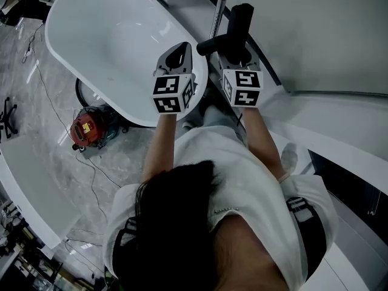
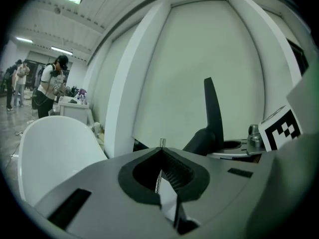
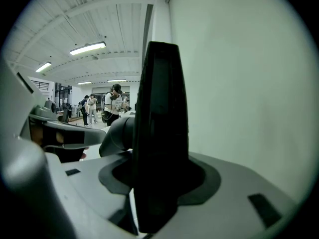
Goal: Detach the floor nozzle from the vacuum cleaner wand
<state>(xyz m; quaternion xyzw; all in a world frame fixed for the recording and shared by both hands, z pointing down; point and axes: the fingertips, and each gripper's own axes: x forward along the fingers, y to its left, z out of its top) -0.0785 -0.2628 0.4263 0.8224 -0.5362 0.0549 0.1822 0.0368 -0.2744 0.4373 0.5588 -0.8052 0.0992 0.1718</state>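
L→R:

- White tub far left, red vac canister on the floor below it. Neither touched.
- Left gripper: jaws fully together, nothing between them, per the left gripper view. It hangs over the tub rim just beside the nozzle neck and holds nothing.
- Wand: silver tube standing betw tub and wall, just behind the neck. A small metal tube end shows right past the left jaw tips; prob the wand, can't confirm.
- Floor nozzle: black, lifted off the floor and stood on edge, neck pointing toward the left gripper.
- Right gripper: jaws wide but clamped on the nozzle plate, which fills the gap betw them. Grip looks firm.

Status, my read: nozzle secured on the right side, so that half is done. The neck/wand joint is hidden behind the left gripper in the head view, so can't tell if it's already split. If not, what's left is the left gripper taking the wand and the two pulling apart. Risk: the wand is loose and may tip.
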